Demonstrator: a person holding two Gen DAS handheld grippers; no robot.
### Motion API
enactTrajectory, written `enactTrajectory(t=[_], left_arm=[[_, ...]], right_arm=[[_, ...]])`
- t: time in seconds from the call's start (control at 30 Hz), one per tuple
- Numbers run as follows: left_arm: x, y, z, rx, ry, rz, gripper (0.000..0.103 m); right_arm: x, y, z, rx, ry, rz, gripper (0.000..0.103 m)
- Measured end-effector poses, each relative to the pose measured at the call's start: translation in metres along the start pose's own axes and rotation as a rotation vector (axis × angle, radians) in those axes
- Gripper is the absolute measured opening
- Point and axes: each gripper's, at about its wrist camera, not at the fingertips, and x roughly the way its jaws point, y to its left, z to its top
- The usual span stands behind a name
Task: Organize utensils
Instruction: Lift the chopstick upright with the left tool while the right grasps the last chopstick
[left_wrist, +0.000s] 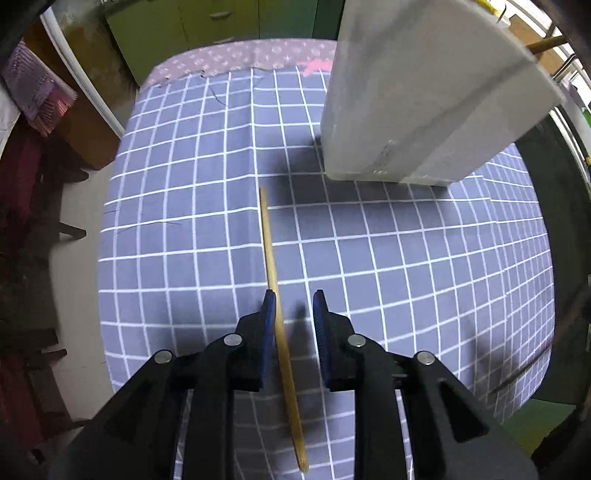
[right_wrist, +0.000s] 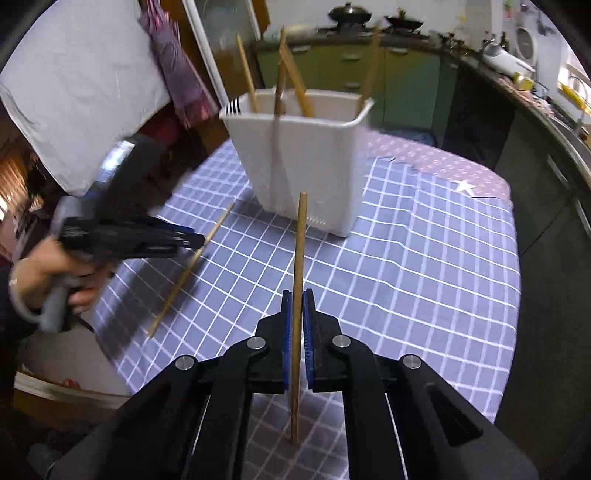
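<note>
My right gripper (right_wrist: 297, 295) is shut on a wooden chopstick (right_wrist: 300, 258) that points up toward the white utensil holder (right_wrist: 310, 162). The holder stands on the checked tablecloth and has several chopsticks (right_wrist: 280, 88) and a fork (right_wrist: 233, 106) in it. My left gripper (left_wrist: 294, 297) is open, its jaws on either side of a wooden chopstick (left_wrist: 271, 258) that lies on the cloth against the left pad. The left gripper (right_wrist: 195, 242) and that chopstick (right_wrist: 192, 264) also show in the right wrist view. The holder (left_wrist: 413, 103) stands ahead to the right in the left wrist view.
The table wears a grey-blue checked cloth (right_wrist: 406, 258) over a pink patterned one (right_wrist: 443, 158). Green cabinets (right_wrist: 369, 74) and a counter with pots lie beyond. The table's left edge (left_wrist: 107, 236) drops to the floor.
</note>
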Motion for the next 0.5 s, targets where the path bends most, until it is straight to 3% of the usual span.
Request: enactTrajectory(t=[0.23, 0.5], left_arm=[[0.012, 0.001, 0.011, 0.000, 0.019, 0.069, 0.020], [0.025, 0.003, 0.015, -0.010, 0.079, 0.053, 0.020]], right_arm=[[-0.029, -0.007, -0.023, 0.014, -0.025, 0.024, 0.007], [-0.028, -0.005, -0.026, 0.018, -0.034, 0.039, 0.007]])
